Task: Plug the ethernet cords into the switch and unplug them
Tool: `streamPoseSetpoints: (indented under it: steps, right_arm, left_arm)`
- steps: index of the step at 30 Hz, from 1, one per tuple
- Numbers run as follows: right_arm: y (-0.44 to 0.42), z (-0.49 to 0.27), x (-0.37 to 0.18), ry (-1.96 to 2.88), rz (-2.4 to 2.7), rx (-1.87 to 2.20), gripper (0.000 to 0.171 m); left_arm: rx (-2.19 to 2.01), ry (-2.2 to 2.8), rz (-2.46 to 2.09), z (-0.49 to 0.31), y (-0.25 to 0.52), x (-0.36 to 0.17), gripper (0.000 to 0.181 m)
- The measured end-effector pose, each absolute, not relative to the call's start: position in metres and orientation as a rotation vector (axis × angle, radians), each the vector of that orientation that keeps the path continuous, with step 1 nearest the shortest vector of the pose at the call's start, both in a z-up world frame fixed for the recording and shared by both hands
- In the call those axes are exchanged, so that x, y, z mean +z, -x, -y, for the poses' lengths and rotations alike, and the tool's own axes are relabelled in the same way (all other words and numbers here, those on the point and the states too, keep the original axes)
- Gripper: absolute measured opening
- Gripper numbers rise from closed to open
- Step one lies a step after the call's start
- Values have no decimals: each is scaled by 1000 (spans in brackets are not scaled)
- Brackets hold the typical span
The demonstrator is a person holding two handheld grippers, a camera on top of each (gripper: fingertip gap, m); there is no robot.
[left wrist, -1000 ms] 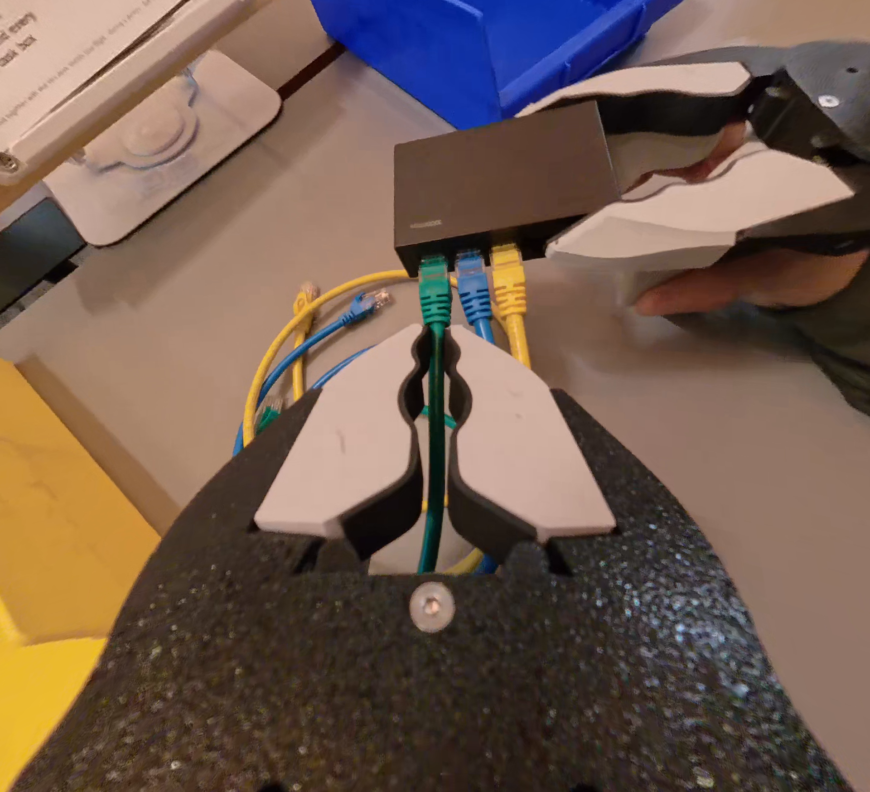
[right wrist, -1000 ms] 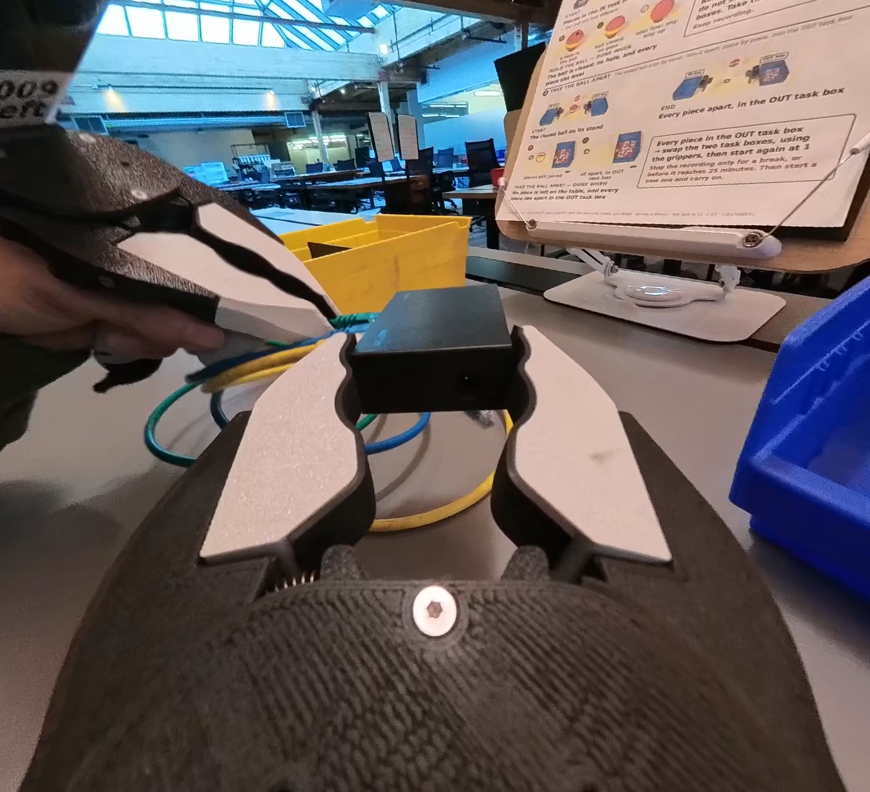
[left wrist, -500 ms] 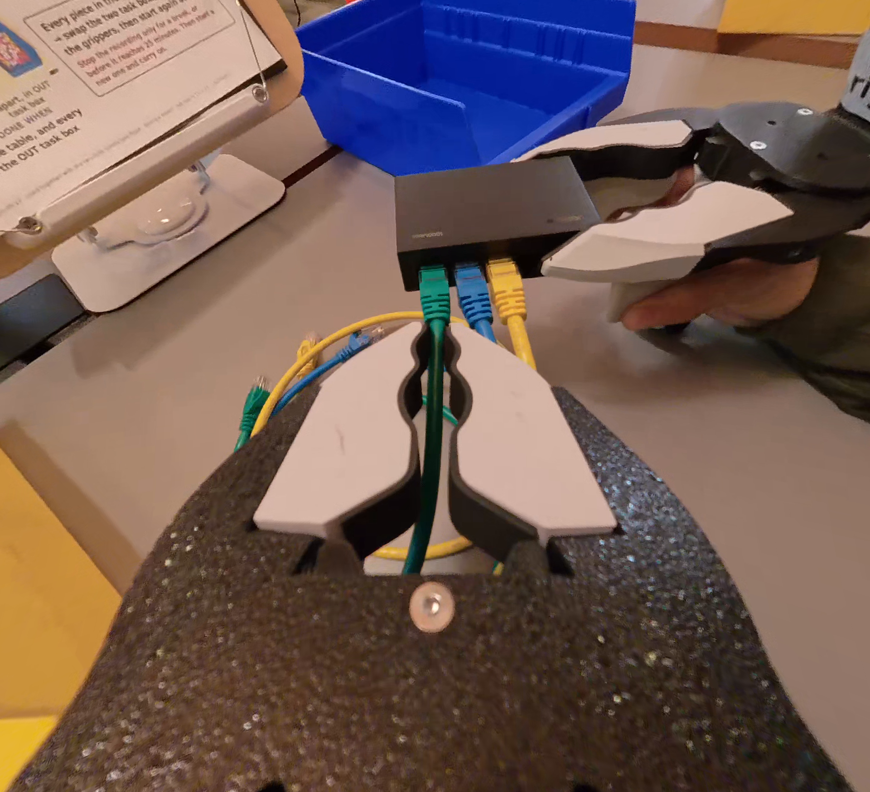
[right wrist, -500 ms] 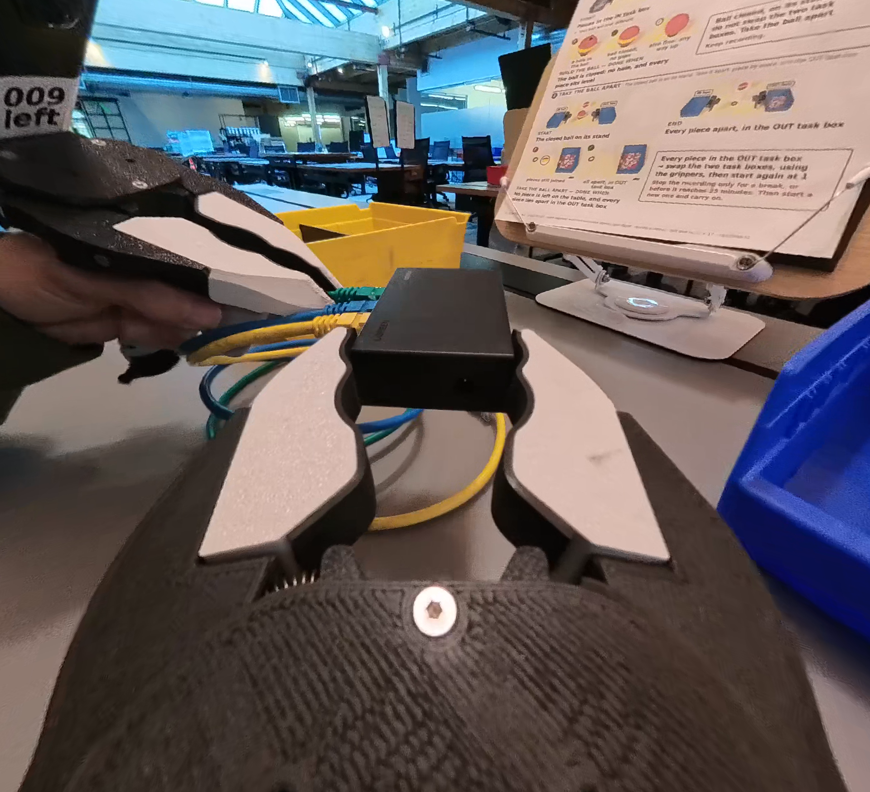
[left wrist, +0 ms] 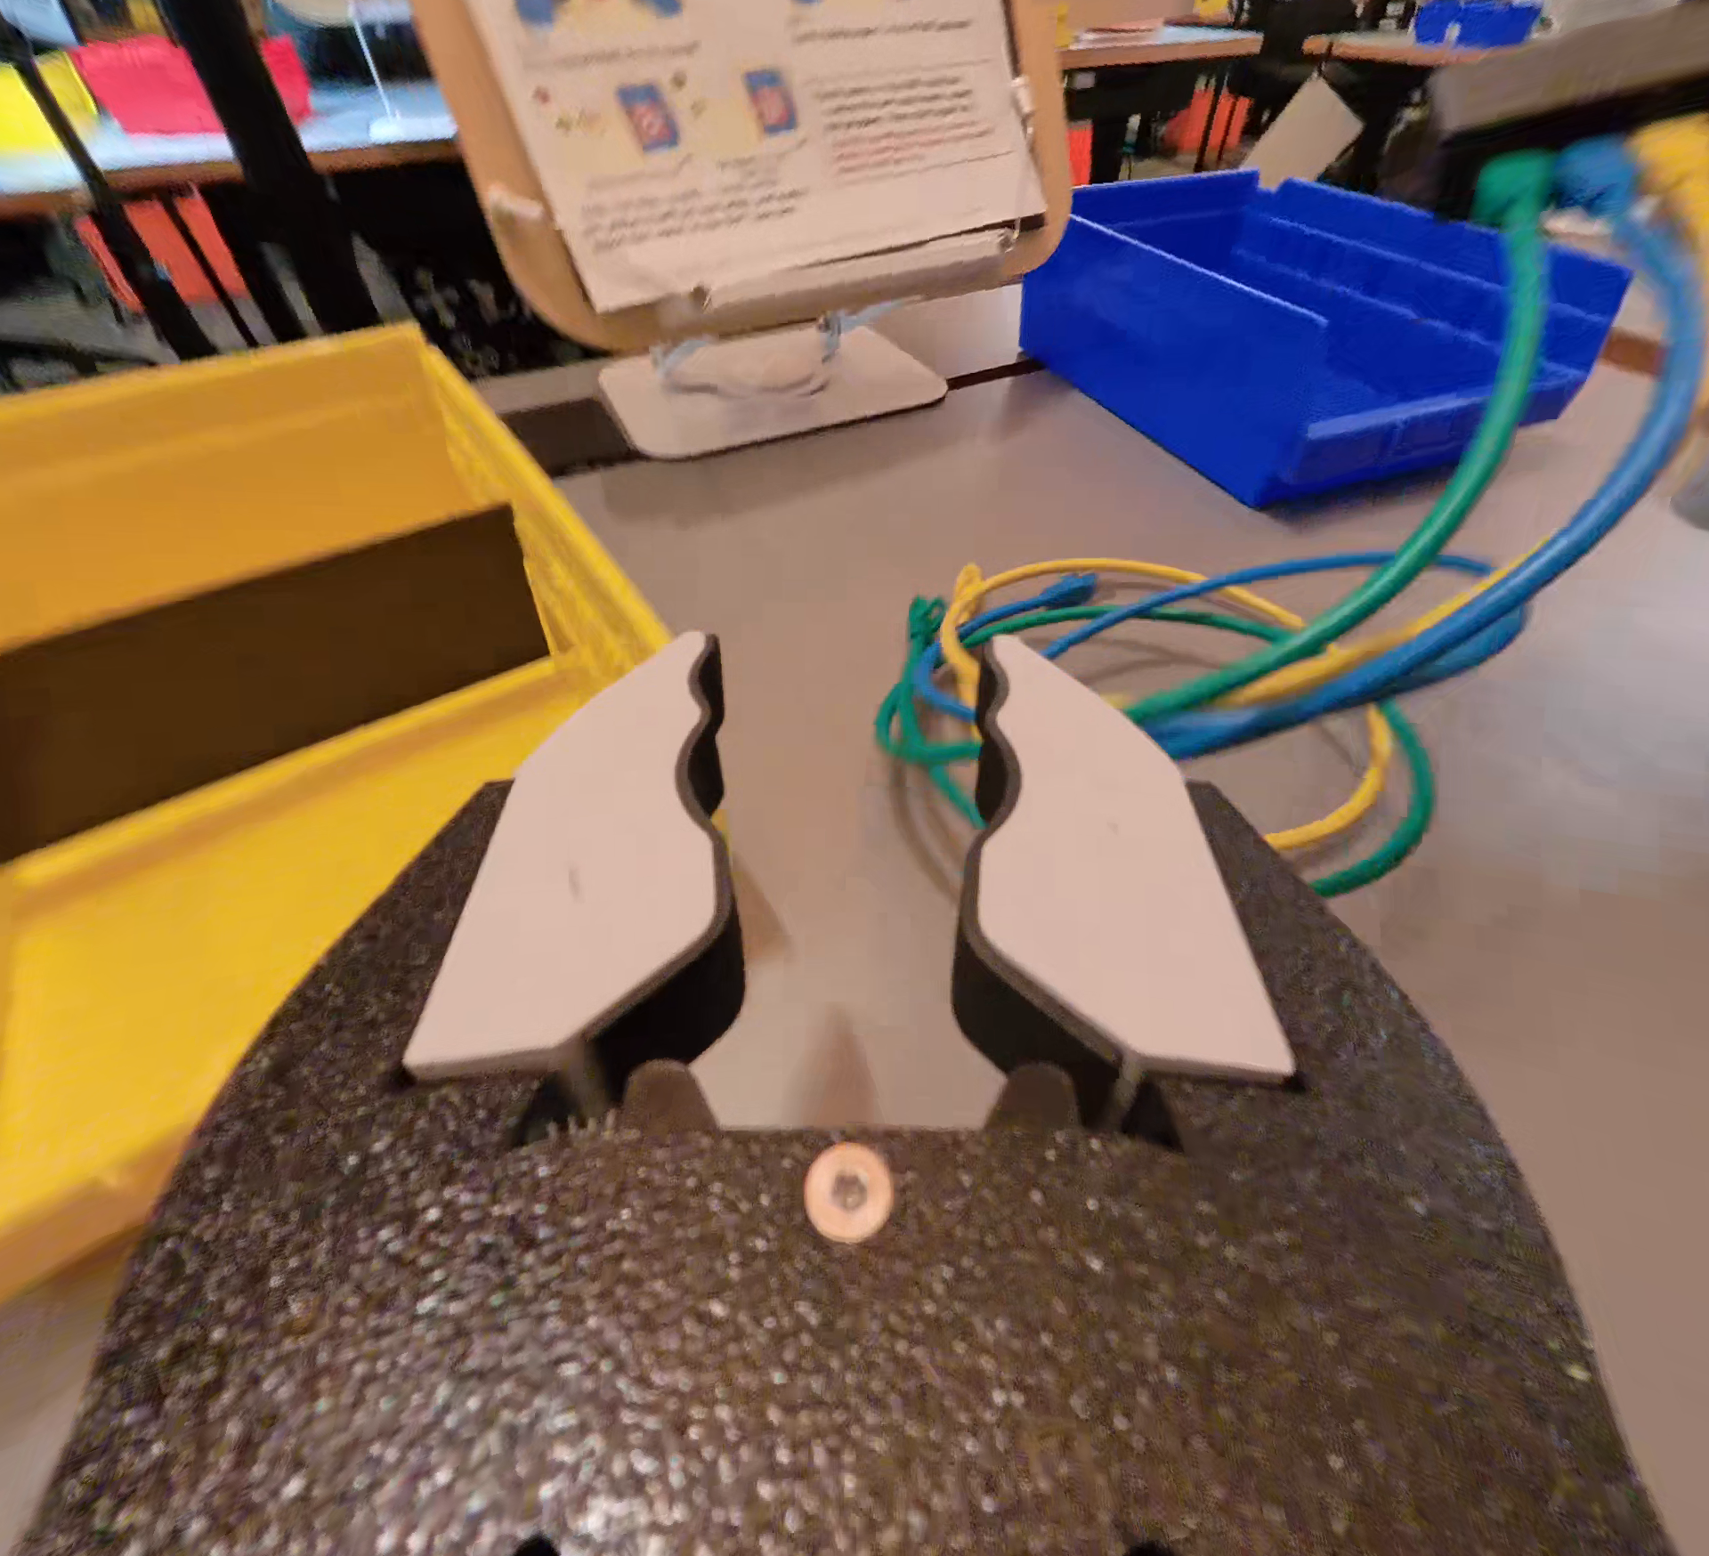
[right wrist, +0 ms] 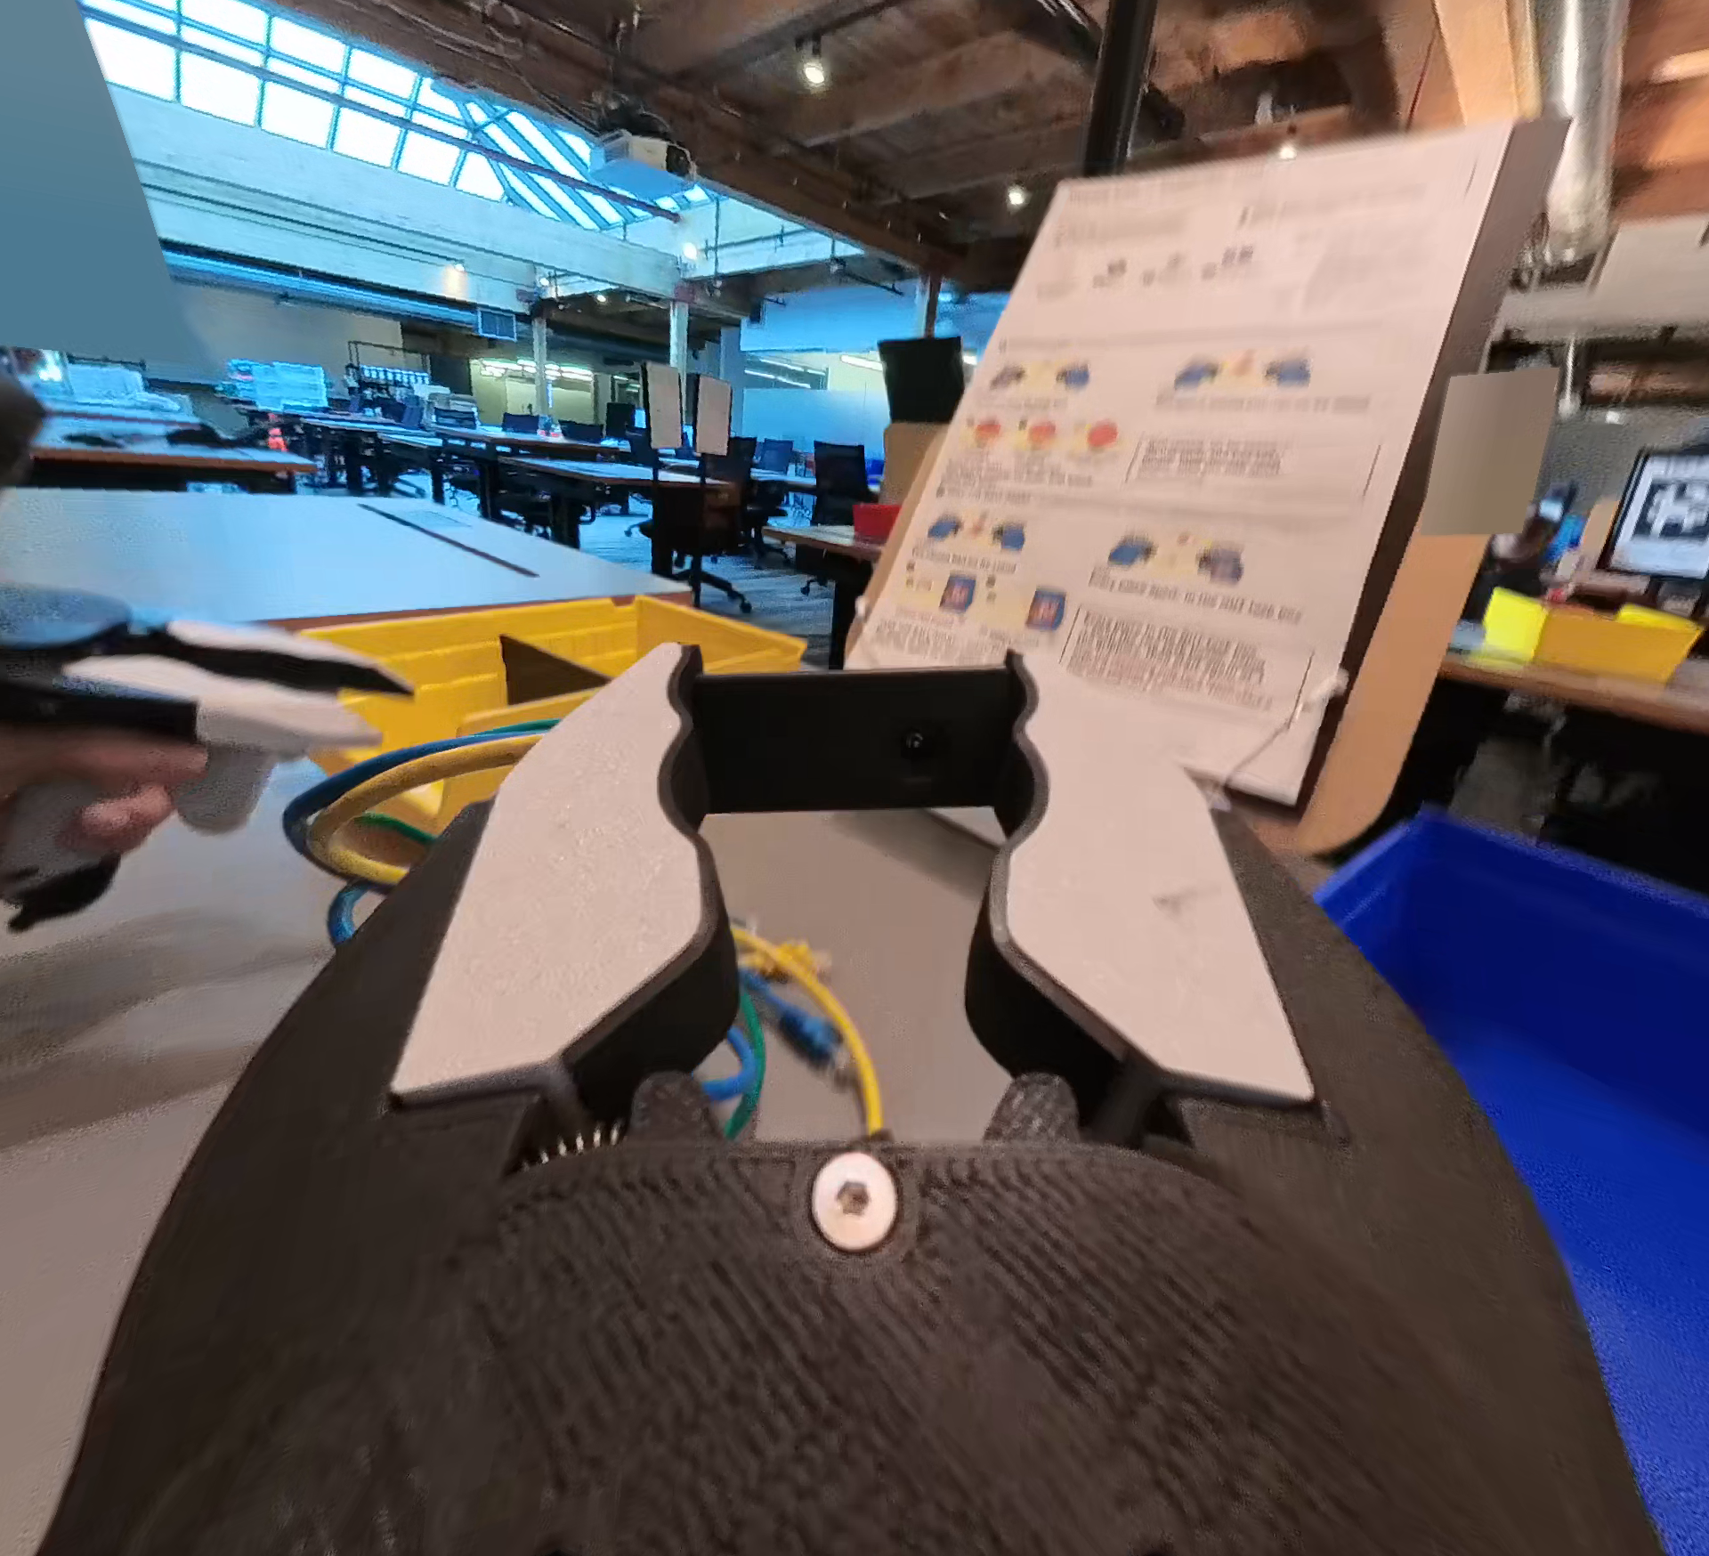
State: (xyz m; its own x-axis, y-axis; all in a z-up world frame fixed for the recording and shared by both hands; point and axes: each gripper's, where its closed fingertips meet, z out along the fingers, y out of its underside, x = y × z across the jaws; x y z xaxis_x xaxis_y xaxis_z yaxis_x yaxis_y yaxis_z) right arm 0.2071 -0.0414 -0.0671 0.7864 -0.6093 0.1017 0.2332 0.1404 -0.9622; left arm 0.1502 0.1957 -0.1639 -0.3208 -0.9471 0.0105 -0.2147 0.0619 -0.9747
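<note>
My right gripper [right wrist: 851,679] is shut on the black switch [right wrist: 851,739] and holds it raised above the table. In the left wrist view the switch [left wrist: 1572,92] shows at the top right edge with the green cord [left wrist: 1517,291], blue cord [left wrist: 1655,402] and yellow cord [left wrist: 1678,157] plugged in and hanging down to loose coils [left wrist: 1156,679] on the table. My left gripper [left wrist: 846,661] is open and empty, low over the table, left of the coils. It also shows in the right wrist view [right wrist: 370,712] at the left.
A yellow bin [left wrist: 231,679] stands at the left, close to my left gripper. A blue bin [left wrist: 1295,346] stands at the back right. An instruction sheet on a stand [left wrist: 740,69] is at the back middle. The grey table [left wrist: 832,522] lies between them.
My left gripper has let go of the green cord, opened and pulled back to the left. My right gripper has lifted the switch higher with all three cords in it.
</note>
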Motion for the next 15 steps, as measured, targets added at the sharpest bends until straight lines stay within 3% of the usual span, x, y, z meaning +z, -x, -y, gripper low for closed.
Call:
streamPoseSetpoints:
  steps: [9,15]
  right_arm:
    - [-236,53,106,1281,-115,-855,62]
    - [-296,117,195,1305,-178,-1159,62]
  left_arm:
    - [-1262,1227,-1878,-185,-155,-228,50]
    - [-1291,1230,-1891,-184,-154,-228,40]
